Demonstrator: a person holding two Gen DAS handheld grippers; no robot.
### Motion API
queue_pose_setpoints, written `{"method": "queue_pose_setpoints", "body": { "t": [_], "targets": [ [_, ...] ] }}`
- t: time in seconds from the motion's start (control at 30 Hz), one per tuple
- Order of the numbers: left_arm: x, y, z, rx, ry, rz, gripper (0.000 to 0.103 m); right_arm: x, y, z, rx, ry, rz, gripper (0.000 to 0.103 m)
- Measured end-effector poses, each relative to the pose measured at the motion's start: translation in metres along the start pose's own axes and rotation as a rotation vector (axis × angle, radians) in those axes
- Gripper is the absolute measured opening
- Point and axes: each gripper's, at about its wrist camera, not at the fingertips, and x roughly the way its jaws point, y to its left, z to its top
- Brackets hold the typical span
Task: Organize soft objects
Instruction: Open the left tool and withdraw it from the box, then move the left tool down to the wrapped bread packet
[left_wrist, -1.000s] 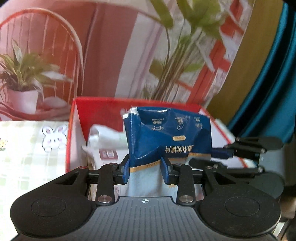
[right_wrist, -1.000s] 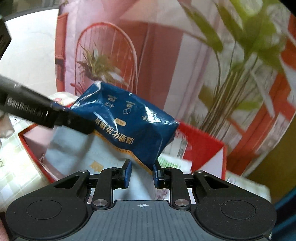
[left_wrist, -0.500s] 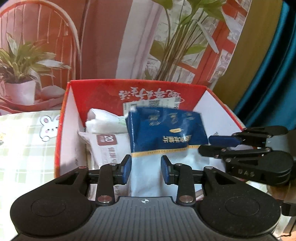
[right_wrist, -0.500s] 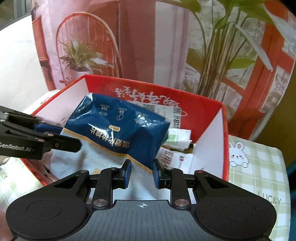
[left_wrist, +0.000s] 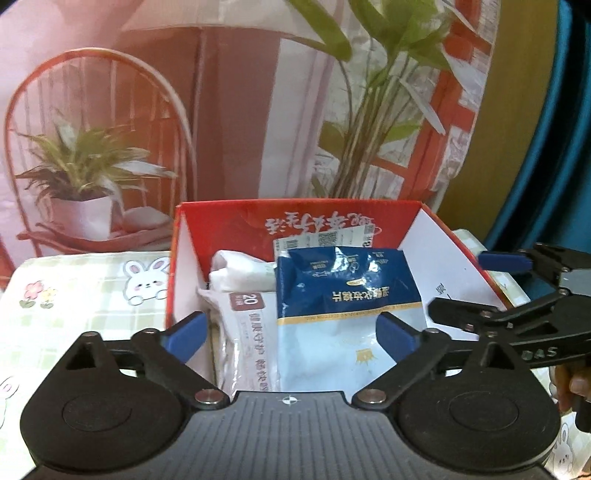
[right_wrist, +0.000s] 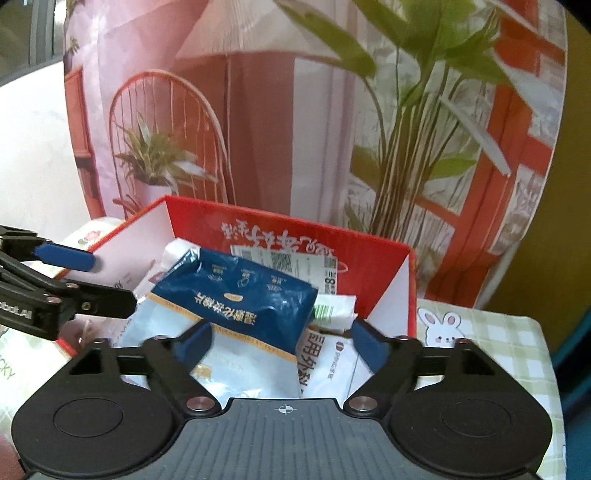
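Observation:
A blue and white soft pack (left_wrist: 347, 310) lies inside the red box (left_wrist: 236, 221), on top of other packs; it also shows in the right wrist view (right_wrist: 240, 310). My left gripper (left_wrist: 290, 332) is open just in front of the pack, not touching it. My right gripper (right_wrist: 282, 341) is open, its fingers either side of the pack's near end. The right gripper shows at the right of the left wrist view (left_wrist: 517, 288). The left gripper shows at the left of the right wrist view (right_wrist: 62, 273).
White soft packs (left_wrist: 243, 325) and a white bundle (left_wrist: 240, 273) lie in the box beside the blue pack, with more packs (right_wrist: 332, 354) at its right. The box stands on a bunny-print tablecloth (left_wrist: 85, 295). A printed plant backdrop (left_wrist: 258, 110) hangs behind.
Both grippers lowered the blue pack into the red box, then opened and let it go. It now rests in the box.

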Motion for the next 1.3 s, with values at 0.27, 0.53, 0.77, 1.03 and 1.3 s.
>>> {"method": "queue_pose_setpoints", "body": {
  "t": [0.27, 0.53, 0.77, 1.03, 1.3],
  "targets": [
    [-0.027, 0.007, -0.011, -0.053, -0.041, 0.051, 0.101, -0.023, 0.001, -0.001, -0.004, -0.041, -0.011, 0.103],
    [-0.063, 0.01, -0.038, -0.084, -0.11, 0.089, 0.101, -0.051, 0.012, -0.013, -0.025, -0.097, -0.012, 0.103],
    [-0.076, 0.008, -0.066, -0.138, -0.102, 0.071, 0.101, -0.078, 0.014, -0.029, 0.003, -0.154, 0.0, 0.103],
    [-0.074, 0.001, -0.089, -0.13, -0.068, 0.06, 0.1, -0.095, 0.011, -0.054, 0.052, -0.156, -0.017, 0.103],
    [-0.067, -0.011, -0.104, -0.1, -0.03, 0.031, 0.1, -0.099, 0.013, -0.081, 0.037, -0.143, -0.025, 0.103]
  ]
}}
